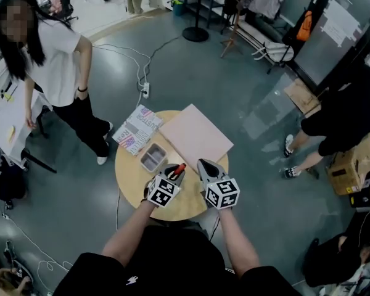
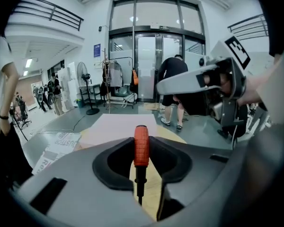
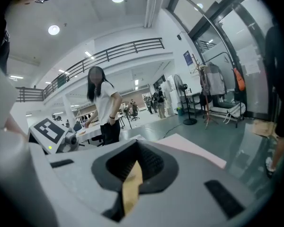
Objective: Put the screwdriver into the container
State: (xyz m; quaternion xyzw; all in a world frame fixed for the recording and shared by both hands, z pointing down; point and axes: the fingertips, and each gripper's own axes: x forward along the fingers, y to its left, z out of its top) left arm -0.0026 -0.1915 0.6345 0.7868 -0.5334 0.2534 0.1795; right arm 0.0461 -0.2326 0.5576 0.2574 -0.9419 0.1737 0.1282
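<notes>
Forearms (image 1: 132,227) outstretched above table (image 1: 129,187), screwdriver (image 2: 141,148) (orange handle) tight between left gripper (image 1: 174,172) jaws, right gripper (image 1: 205,165) jaws together.

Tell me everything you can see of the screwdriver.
The screwdriver is small: an orange-red ribbed handle, seemingly plastic, a black collar and a thin dark shaft. The left tool grips it, pads pressing the handle from both sides; the handle end points away from that tool's camera, the shaft back toward it. It is held over the round wooden table, near the grey container.
</notes>
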